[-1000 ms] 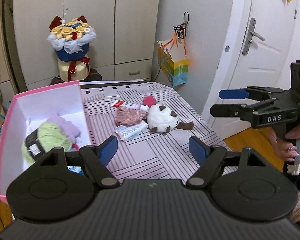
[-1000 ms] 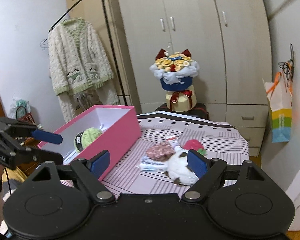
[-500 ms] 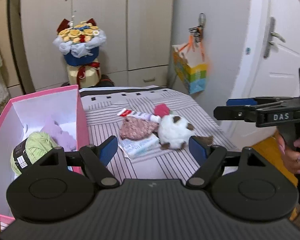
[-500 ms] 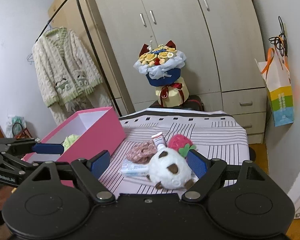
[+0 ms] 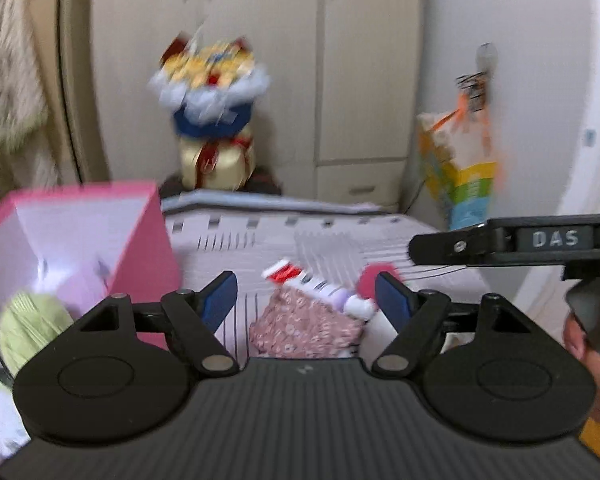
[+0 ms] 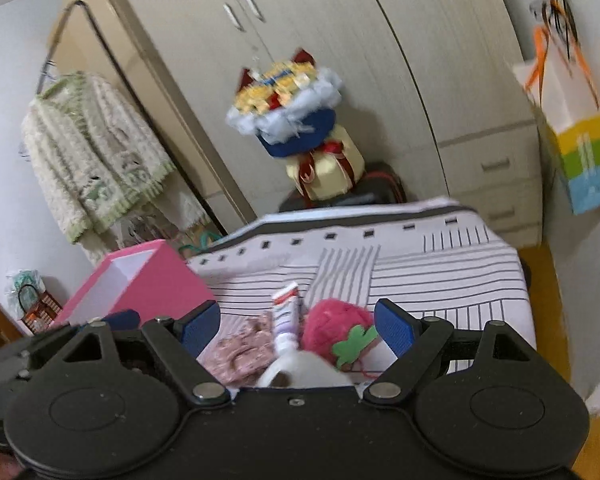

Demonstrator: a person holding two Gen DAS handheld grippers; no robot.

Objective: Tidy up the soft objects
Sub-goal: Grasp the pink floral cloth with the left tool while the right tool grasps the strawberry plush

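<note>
Both grippers, left gripper (image 5: 306, 296) closing slightly and right gripper (image 6: 298, 326) wide, are empty, approaching the floral pouch (image 5: 306, 330) beside the pink box (image 5: 100, 248) for pickup.

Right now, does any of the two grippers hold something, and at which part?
Nothing is held. The left gripper, closing slightly, and the right gripper are both apart from the floral pouch and pink plush.

On the striped bed (image 6: 440, 276), the pink open box (image 6: 156, 276) stands left of a floral fabric pouch (image 5: 308, 328); a white tube (image 6: 286, 312) lies between pouch and red knitted strawberry (image 6: 332, 330). Green yarn (image 5: 28, 328) sits inside the box.
</note>
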